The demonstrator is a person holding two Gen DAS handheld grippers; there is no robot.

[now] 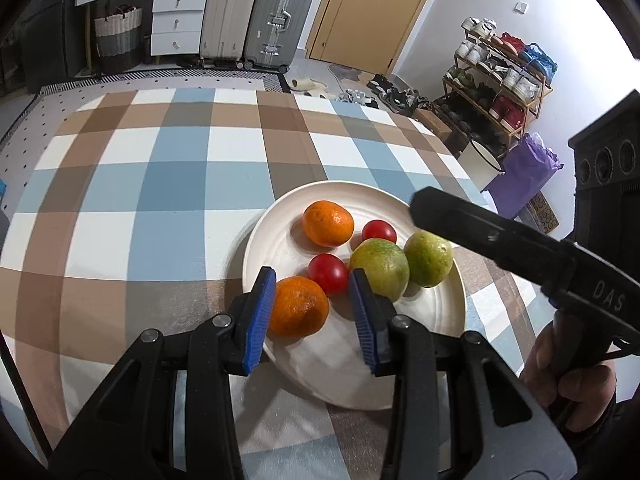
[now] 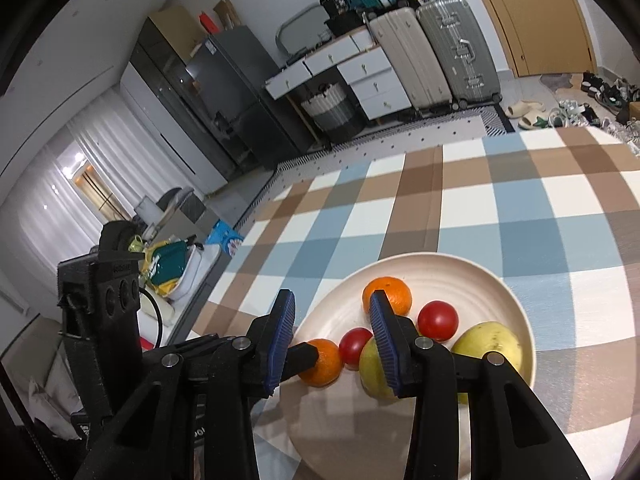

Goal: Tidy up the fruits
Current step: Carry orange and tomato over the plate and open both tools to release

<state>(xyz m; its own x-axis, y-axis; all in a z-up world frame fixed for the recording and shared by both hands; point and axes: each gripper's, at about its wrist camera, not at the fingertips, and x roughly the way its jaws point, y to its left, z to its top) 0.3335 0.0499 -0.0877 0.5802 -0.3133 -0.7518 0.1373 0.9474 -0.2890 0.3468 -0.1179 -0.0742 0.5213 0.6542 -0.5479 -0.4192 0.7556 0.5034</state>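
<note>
Orange fruit, near one [image 1: 298,306]: on the white plate [image 1: 280,216] at its near-left rim, between the pads of the left gripper [image 1: 312,312], which stands wide open, left pad touching or nearly, holding nothing. Round; no long axis. Right gripper [image 2: 332,340]: open, empty, above the plate, farther off.
</note>
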